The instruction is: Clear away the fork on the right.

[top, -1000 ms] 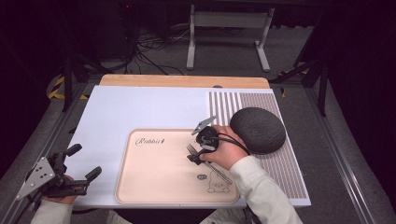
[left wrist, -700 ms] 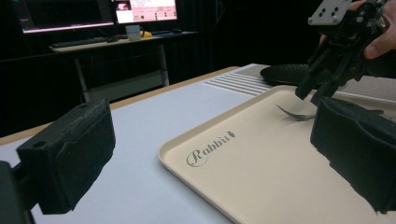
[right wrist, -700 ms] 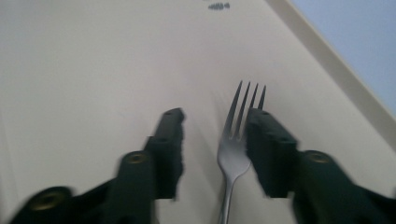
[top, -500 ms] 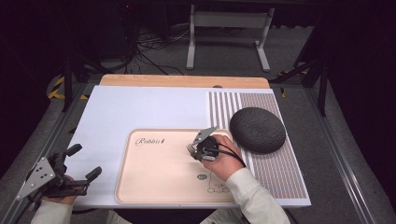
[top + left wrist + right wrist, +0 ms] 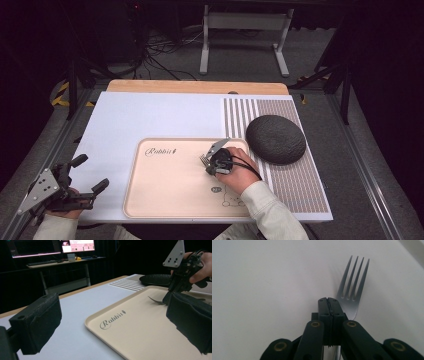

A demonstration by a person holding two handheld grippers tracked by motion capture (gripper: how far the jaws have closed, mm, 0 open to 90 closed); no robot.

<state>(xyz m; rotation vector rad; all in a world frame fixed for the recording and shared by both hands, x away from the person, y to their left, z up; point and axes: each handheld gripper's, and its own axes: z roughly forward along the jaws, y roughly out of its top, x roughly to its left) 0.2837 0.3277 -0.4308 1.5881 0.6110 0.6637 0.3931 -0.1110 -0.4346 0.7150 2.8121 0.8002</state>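
We see the right gripper point(image 5: 328, 301) clamped on the fork point(image 5: 352, 285), tines toward ten o'clock over the tray point(image 5: 150, 200), likely for setting down; the left gripper point(image 5: 90, 172) idles wide at seven o'clock.

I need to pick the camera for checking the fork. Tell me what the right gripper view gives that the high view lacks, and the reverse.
Right gripper view: the fork with its four tines, and the right gripper, jaws closed together over its neck. High view: the whole tray, the left gripper open off its corner, the dark round mat. Both: fork, right gripper, tray surface.
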